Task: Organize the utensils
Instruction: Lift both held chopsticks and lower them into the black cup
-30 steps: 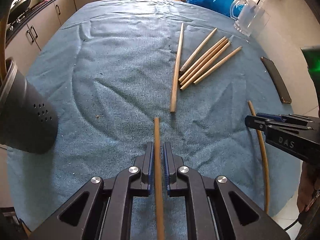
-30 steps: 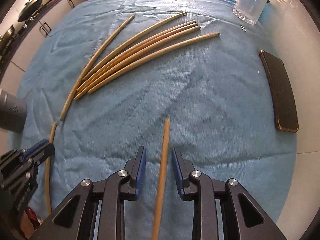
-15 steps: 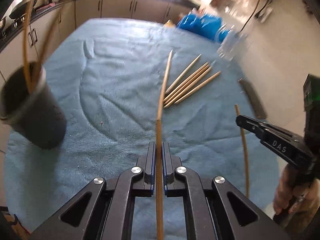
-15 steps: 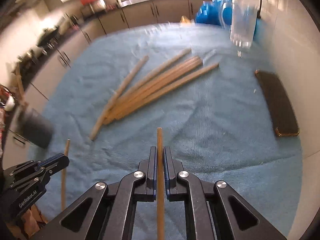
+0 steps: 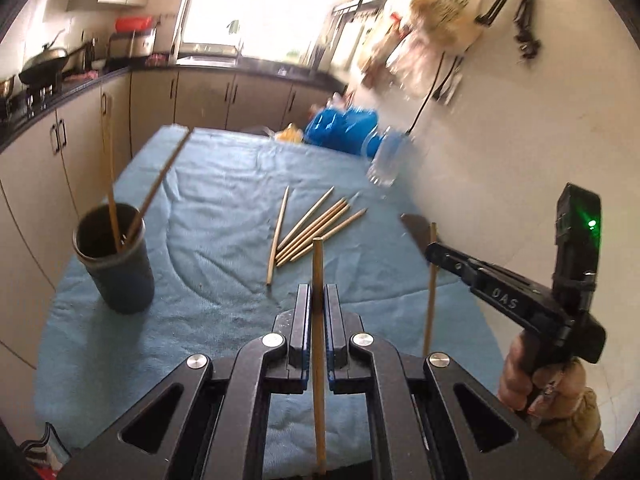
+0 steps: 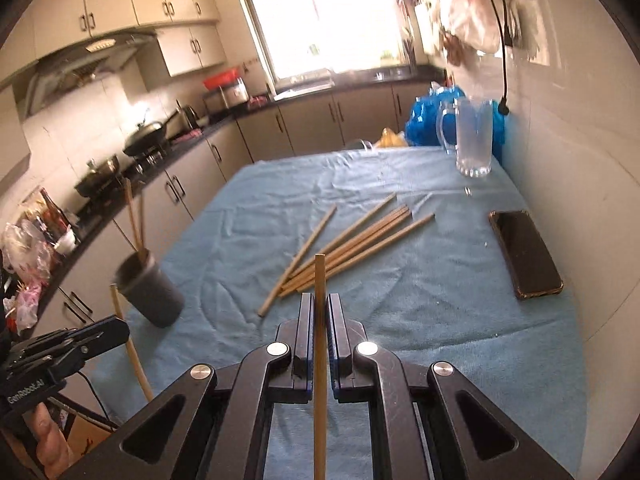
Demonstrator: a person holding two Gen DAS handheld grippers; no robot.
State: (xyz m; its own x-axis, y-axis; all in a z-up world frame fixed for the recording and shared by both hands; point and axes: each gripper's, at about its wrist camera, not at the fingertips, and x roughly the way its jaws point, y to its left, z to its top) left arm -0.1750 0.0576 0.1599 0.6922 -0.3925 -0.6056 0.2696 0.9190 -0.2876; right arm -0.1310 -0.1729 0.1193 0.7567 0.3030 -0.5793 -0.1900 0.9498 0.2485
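My left gripper [image 5: 317, 300] is shut on a wooden chopstick [image 5: 318, 264] and holds it above the blue-clothed table [image 5: 224, 192]. My right gripper [image 6: 319, 310] is shut on another chopstick [image 6: 319, 276], also lifted; it shows in the left wrist view [image 5: 431, 280] too. Several loose chopsticks [image 5: 316, 228] lie in a fan on the cloth; they also show in the right wrist view [image 6: 348, 244]. A dark holder cup [image 5: 116, 264] at the left edge holds two chopsticks upright; it also shows in the right wrist view [image 6: 150, 292].
A glass mug [image 6: 472, 140] and blue bags [image 6: 428, 116] stand at the far right by the wall. A black phone [image 6: 524, 252] lies on the right side of the cloth. Kitchen cabinets [image 5: 60, 152] run along the left.
Both grippers have closed on their chopsticks and lifted them off the cloth, tilting up so that the views now look level across the kitchen.
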